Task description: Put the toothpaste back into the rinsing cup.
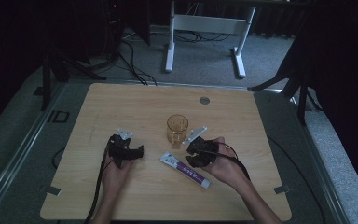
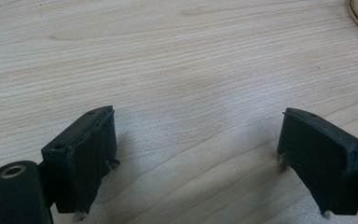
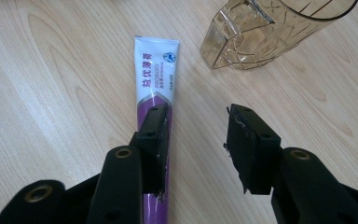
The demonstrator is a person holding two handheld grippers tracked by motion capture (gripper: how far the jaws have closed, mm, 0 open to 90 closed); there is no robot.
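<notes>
Seen from above: both hands low over a pale wood-grain bench (image 1: 121,196), forearms reaching in from the near edge. Left tongs (image 1: 129,150) set wide apart over bare wood, gripping nothing. Right tongs (image 3: 196,140) about half open, pointed down at a toothpaste tube (image 3: 154,79), one pad lying over its purple part, the other beside it on bare wood; no squeeze visible. Tube flat at near centre, long axis running from far left to near right. Amber plastic cup (image 1: 177,130) upright just beyond. Grey floor, white desk frame (image 1: 205,32), dark room behind.
</notes>
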